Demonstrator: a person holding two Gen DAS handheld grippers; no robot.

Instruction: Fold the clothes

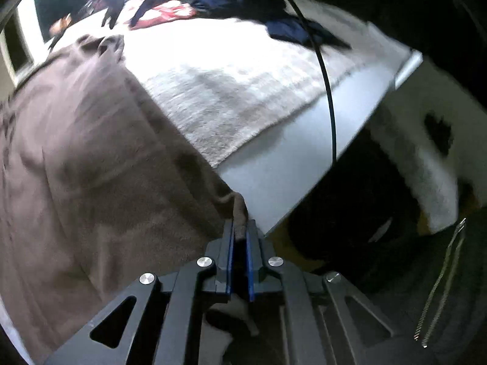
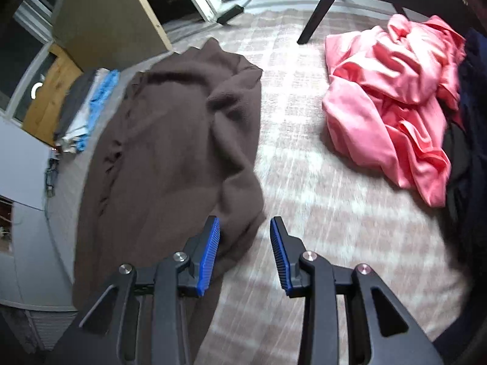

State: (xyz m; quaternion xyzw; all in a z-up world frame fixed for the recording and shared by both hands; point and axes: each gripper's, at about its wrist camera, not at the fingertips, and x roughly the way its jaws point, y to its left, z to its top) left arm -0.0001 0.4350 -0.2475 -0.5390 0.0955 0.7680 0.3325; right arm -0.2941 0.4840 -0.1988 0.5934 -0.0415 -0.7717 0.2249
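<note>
- The left hand-held gripper (image 1: pixel 240 231) has its blue pads pressed nearly together on a corner of the brown garment (image 1: pixel 91 158), pinching the cloth between them.
- In the left wrist view, that pinched corner lies just past the near edge of a pale checked rug (image 1: pixel 231 91), over the bare grey floor (image 1: pixel 274 188); from there the garment spreads away to the left across the rug.
- The right hand-held gripper (image 2: pixel 245 237) stands partly open, with a clear gap between its ribbed blue pads (image 2: pixel 210 252) and nothing gripped; the left pad sits just beside the near hem of the brown garment (image 2: pixel 170 140), and whether it touches the cloth cannot be told.
- In the right wrist view, the garment lies crumpled and lengthwise along the left side of the rug (image 2: pixel 319 213), its far end bunched up.
- A rumpled pink garment (image 2: pixel 392 97) lies well apart from it, toward the rug's far right corner, with dark clothes (image 2: pixel 468 127) touching its right side.
- A small stack of grey, white and blue folded cloth (image 2: pixel 82 109) sits off the rug's left edge.
- A dark furniture leg (image 2: pixel 322 9) stands at the rug's far edge.
</note>
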